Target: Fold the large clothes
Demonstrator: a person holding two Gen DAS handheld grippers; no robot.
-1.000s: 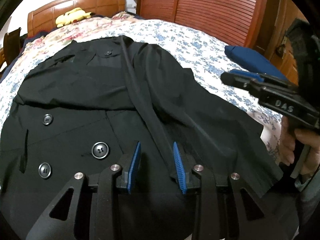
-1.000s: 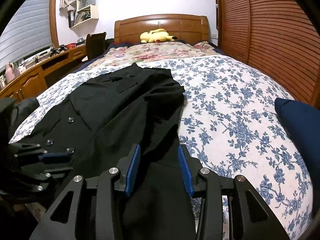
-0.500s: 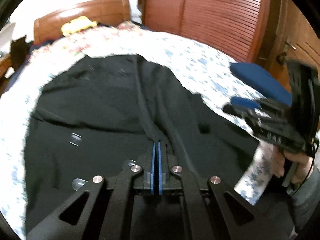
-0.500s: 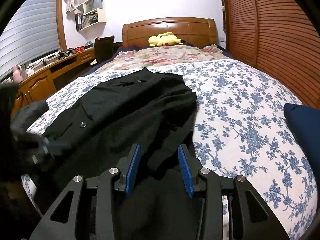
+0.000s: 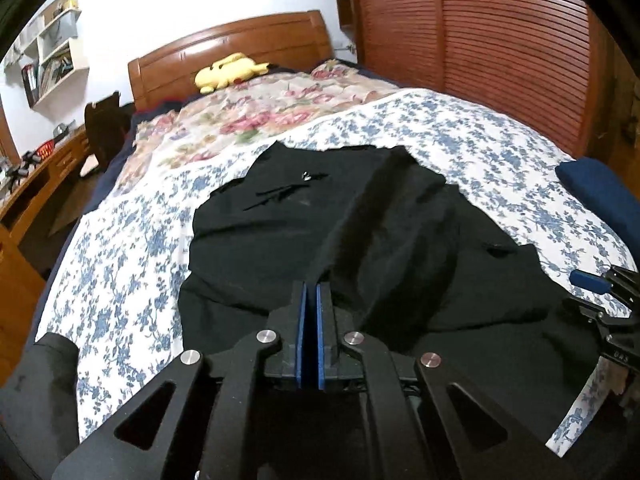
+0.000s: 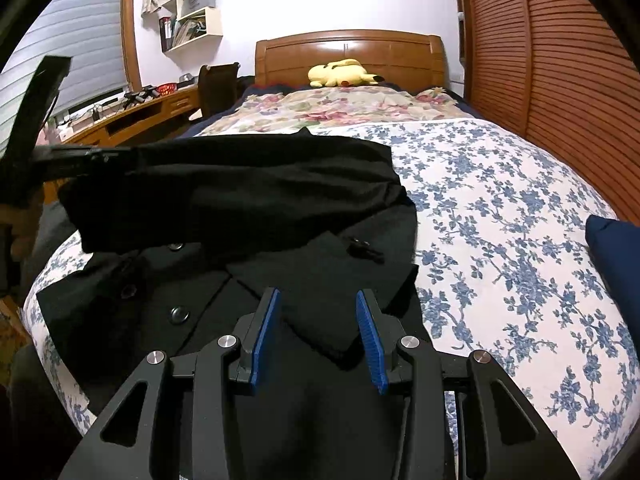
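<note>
A black buttoned coat [image 5: 400, 240] lies spread on the bed. My left gripper [image 5: 311, 294] is shut on a ridge of its fabric, which runs taut away from the blue pads. In the right wrist view the left gripper [image 6: 106, 156] holds that part of the coat [image 6: 260, 184] lifted as a wide band above the buttons [image 6: 178, 314]. My right gripper [image 6: 318, 296] is open and hovers low over the coat's near edge, with a fold of cloth lying under the gap and not pinched. It also shows at the right edge of the left wrist view as the right gripper [image 5: 596, 284].
The bed has a blue-flowered sheet [image 6: 500, 220], a floral quilt [image 6: 340, 106] and a yellow plush toy [image 6: 340, 72] at the wooden headboard. A navy cushion [image 6: 616, 256] lies at the right edge. A wooden desk [image 6: 132, 118] stands left, louvred wardrobe doors [image 6: 560, 60] right.
The left gripper closed on the coat's fabric, then rose and swung away, pulling that part of the coat up off the bed. The right gripper barely moved and stayed open.
</note>
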